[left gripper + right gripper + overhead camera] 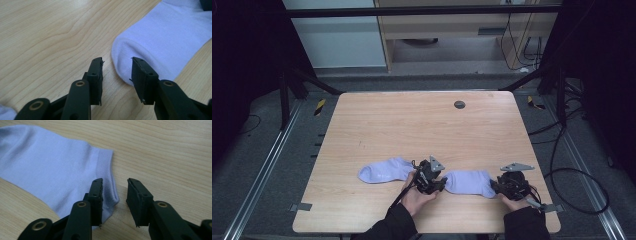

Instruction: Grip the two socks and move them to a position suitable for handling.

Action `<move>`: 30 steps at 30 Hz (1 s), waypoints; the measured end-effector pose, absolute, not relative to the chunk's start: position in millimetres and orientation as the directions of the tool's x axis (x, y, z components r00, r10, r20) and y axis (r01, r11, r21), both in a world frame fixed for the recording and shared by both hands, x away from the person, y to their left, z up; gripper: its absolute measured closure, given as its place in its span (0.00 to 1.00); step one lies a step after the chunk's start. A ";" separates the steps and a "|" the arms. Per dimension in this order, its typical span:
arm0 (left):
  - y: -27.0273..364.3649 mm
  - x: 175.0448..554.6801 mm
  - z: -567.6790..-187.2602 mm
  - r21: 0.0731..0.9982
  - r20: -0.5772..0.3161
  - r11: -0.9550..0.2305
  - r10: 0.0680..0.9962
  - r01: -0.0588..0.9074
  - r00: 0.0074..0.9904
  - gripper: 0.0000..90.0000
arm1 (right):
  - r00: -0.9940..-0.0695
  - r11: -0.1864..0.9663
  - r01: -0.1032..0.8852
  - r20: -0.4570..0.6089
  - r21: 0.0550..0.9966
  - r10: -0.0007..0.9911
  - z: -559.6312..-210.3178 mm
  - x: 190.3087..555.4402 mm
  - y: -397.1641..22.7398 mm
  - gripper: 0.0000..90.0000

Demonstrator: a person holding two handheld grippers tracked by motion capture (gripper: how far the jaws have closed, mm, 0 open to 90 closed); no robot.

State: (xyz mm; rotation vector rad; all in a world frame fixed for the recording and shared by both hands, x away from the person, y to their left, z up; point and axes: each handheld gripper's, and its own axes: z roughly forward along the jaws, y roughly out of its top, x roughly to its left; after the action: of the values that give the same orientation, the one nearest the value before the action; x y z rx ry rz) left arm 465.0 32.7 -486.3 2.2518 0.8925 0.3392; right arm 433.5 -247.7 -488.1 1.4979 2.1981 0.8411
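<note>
Two claws, both spread, nothing pinched. Your left gripper (117, 65) straddles the toe of the right sock (165, 42); your right gripper (114, 187) straddles its cuff corner, one pad over fabric, one over bare wood. Risk: close now and you likely catch only the top layer, or the pads slip off the edge and bunch it. Second sock (384, 170) lies just left. Table (412, 125) is smooth wood; dark frame and cables around.

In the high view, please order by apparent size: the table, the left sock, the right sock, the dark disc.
1. table
2. left sock and right sock: alike; a gripper partly covers the right one
3. dark disc
</note>
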 end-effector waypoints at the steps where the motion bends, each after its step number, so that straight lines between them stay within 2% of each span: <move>1: 31.9 465.3 -487.4 0.675 -0.012 -0.531 0.686 0.512 0.728 0.70 | -0.378 0.265 0.719 0.042 0.643 0.925 -488.4 433.6 -247.6 0.75; 10: 29.1 466.9 -490.5 0.662 -0.049 -0.511 0.701 0.549 0.712 0.91 | -0.393 0.273 0.734 0.062 0.622 0.917 -488.4 434.5 -246.0 0.93; 13: 29.4 467.8 -490.7 0.659 -0.060 -0.505 0.704 0.557 0.708 0.97 | -0.393 0.268 0.731 0.065 0.628 0.917 -486.4 434.4 -245.7 0.95; 30: 59.8 460.4 -460.5 0.692 -0.075 -0.479 0.696 0.540 0.714 0.99 | -0.433 0.251 0.659 0.085 0.709 0.897 -447.7 419.6 -232.8 0.95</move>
State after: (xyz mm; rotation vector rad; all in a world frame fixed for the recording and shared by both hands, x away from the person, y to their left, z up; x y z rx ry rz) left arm 460.4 59.8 -460.5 2.1996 0.9342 0.2807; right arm 419.6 -232.8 -447.7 1.4300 2.1915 0.9856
